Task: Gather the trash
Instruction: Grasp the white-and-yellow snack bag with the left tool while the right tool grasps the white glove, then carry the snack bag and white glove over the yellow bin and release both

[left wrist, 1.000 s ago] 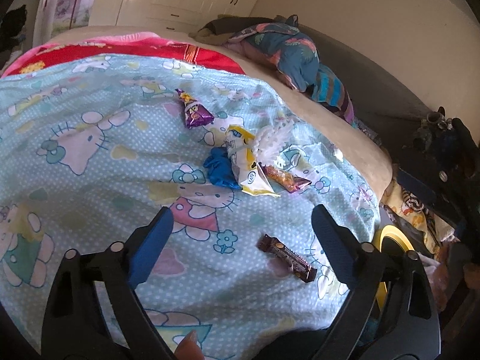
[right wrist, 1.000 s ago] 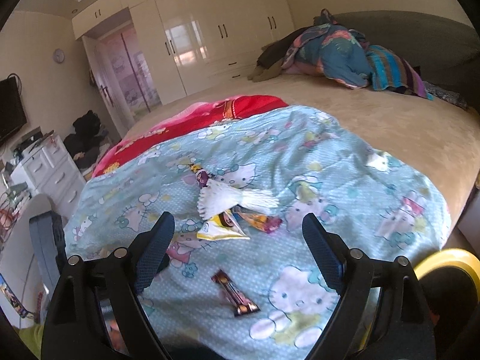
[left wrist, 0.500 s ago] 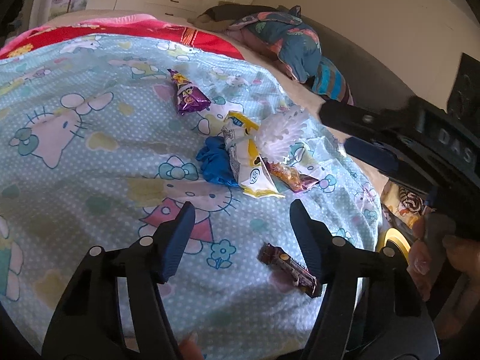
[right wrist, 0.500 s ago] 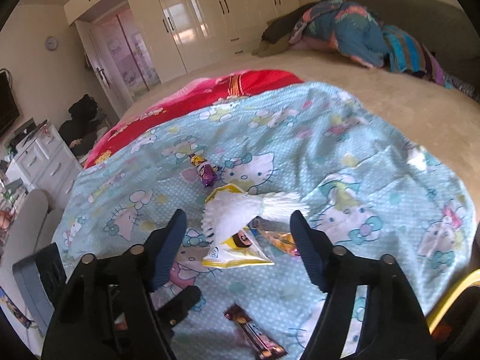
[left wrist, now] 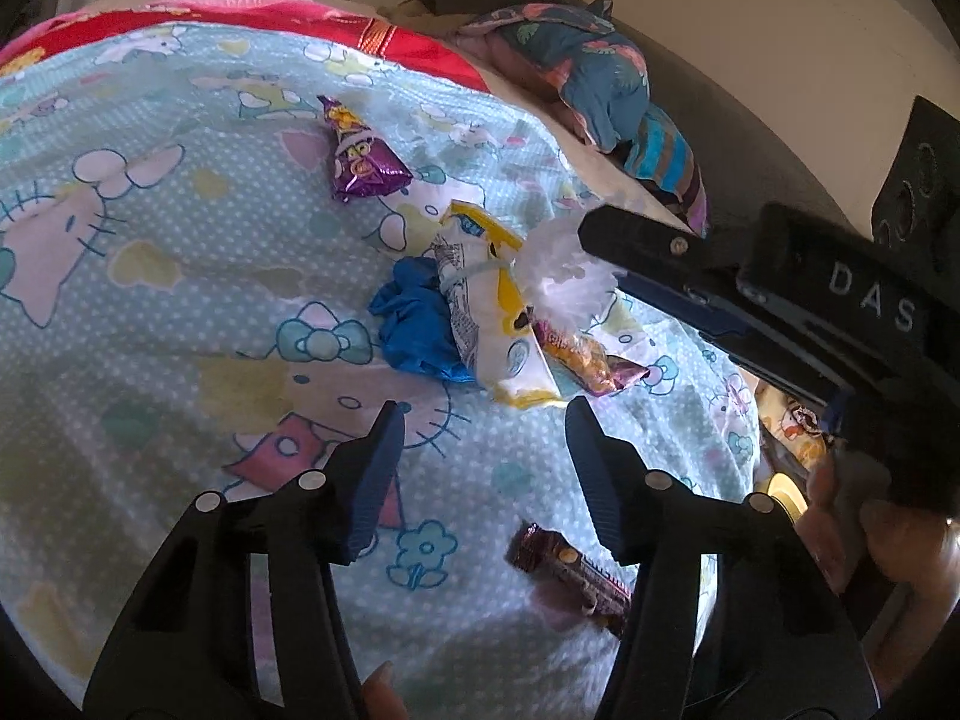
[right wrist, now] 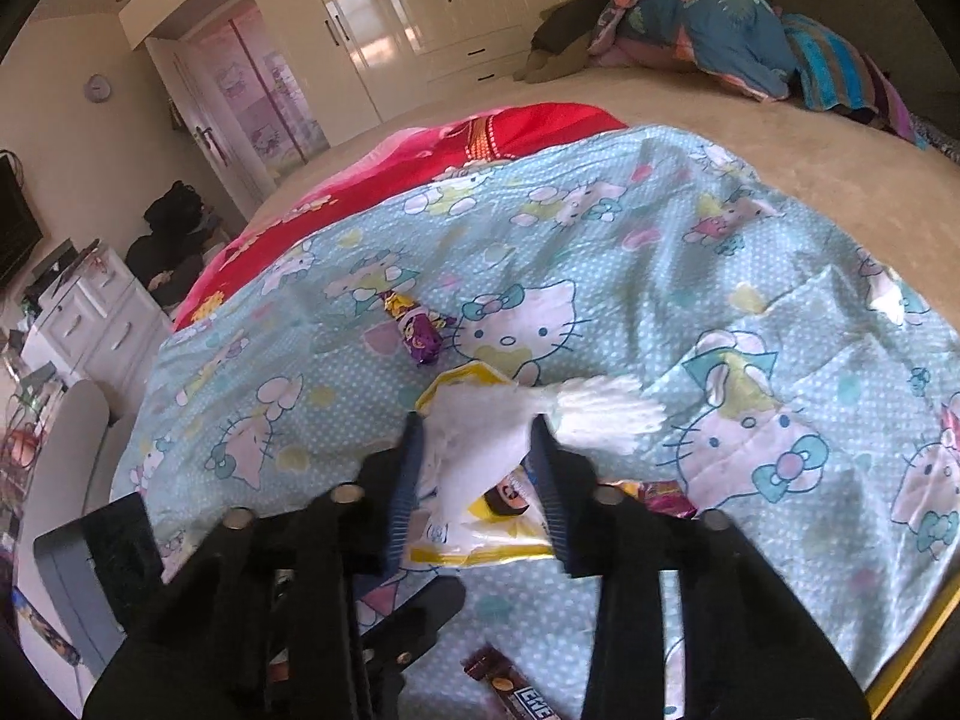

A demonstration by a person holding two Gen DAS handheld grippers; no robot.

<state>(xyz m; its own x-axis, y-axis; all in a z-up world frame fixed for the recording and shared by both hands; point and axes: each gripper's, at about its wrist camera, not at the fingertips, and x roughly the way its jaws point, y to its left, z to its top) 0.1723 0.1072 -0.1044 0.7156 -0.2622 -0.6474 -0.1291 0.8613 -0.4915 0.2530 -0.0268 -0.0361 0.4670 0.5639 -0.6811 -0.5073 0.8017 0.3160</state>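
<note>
Cartoon-print blanket [right wrist: 690,276]; purple wrapper [right wrist: 417,327] beyond white bag [right wrist: 480,450]

A home bedroom. A wide bed [right wrist: 750,138] fills the view, spread with a cartoon-cat print quilt [right wrist: 600,252] and a red blanket [right wrist: 420,150]. At the far side stand glossy cream wardrobes [right wrist: 420,0]; crumpled bedding [right wrist: 708,18] lies far right, and a white chest of drawers [right wrist: 90,324] stands left.
</note>
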